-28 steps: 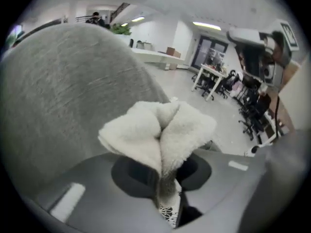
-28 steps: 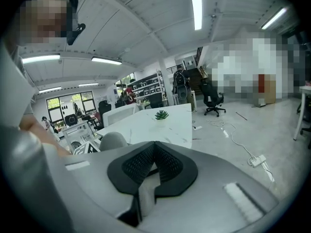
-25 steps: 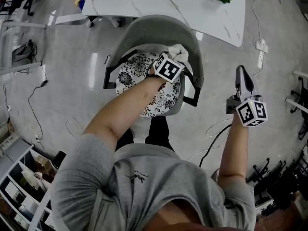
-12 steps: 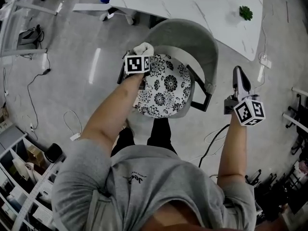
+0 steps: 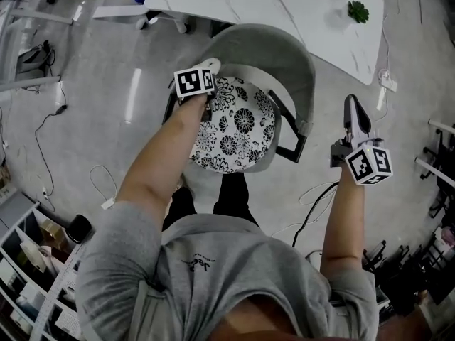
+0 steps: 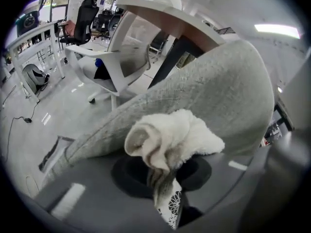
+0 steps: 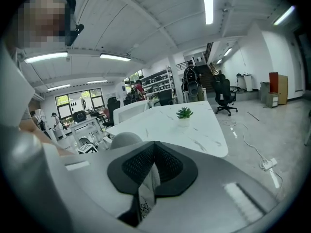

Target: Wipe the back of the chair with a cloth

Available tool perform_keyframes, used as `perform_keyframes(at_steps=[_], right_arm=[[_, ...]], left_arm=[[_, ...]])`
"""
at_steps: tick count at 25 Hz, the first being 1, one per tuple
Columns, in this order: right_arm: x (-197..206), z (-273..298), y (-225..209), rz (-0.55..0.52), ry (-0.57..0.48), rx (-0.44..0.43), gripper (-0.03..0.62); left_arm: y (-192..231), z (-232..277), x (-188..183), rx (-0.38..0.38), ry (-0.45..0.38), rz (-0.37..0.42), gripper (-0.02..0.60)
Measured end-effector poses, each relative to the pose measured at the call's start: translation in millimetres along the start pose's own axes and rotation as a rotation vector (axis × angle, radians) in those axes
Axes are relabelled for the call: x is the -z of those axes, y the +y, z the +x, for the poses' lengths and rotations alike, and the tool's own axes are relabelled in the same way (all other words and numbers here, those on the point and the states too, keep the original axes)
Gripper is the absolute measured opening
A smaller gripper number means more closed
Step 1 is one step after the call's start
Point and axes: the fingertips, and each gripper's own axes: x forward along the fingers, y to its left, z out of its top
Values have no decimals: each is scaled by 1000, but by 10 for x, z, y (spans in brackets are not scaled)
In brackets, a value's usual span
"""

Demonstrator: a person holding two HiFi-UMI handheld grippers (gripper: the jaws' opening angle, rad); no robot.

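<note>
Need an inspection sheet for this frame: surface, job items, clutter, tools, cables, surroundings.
Surface: grey chair back, curved around a floral seat.
Job's things: white cloth against the chair back, at the end nearest the left tool.
Clutter: nothing seen on the chair; small plant on the white table.
Tools: left tool shut on the cloth; right tool shut, empty, held clear beside the chair.
Cables: black cable on the floor near the person's legs; power strip by the table corner.
Surroundings: shelving; office chairs farther off.
</note>
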Motion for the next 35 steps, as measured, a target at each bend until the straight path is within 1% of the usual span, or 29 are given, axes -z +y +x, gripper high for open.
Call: perform_keyframes(at_steps=[2,6,8,10,13,14,17,20,22,24,25,26,27,28,29,31,32,33,35], right_arm=[[38,-40,-151,6,3,16,5],[81,-113,-475,24,1,50,5],[116,-161,-623,29,1,64,5],[148,-230,-750,38,-1,82,5],[179,-325,-908,56,-3,107,5],[192,-355,-959,58,-6,111,5],[227,-456,-1109,69,-21,124,5],[262,-550,-1206,83,-25,141,5],[285,-585,-1227,87,-24,146,5],[304,-591,-1212,91,-22,146,5],[306,-585,-1190,92,-22,143,5],[302,-575,-1160,92,-22,139,5],[293,-562,-1125,90,-22,134,5],[281,-550,-1086,86,-22,128,5],[265,-537,-1044,79,-21,122,5],[226,-509,-950,63,-20,110,5],[202,-493,-898,58,-21,104,5],[177,-474,-840,53,-23,98,5],[132,-426,-706,46,-28,85,5]], left_arm=[[-99,120,-27,-7,21,25,144],[-415,381,-94,-14,58,133,144],[-646,503,-102,-3,78,196,144],[-925,605,-72,11,101,289,144],[-1453,717,44,56,129,451,144],[-1649,743,77,76,126,518,144],[-2182,795,221,131,115,754,144],[-2479,808,474,141,137,992,144],[-2653,788,662,152,147,1137,144],[-2825,757,850,174,149,1248,144],[-2895,737,934,189,149,1282,144],[-2949,713,1006,210,149,1293,144],[-2984,685,1059,236,149,1279,144],[-2997,649,1087,265,147,1240,144],[-2982,603,1088,294,142,1180,144],[-2842,490,1025,332,127,1009,144],[-2704,431,971,333,119,910,144],[-2513,374,905,316,108,812,144],[-1987,275,768,237,83,643,144]])
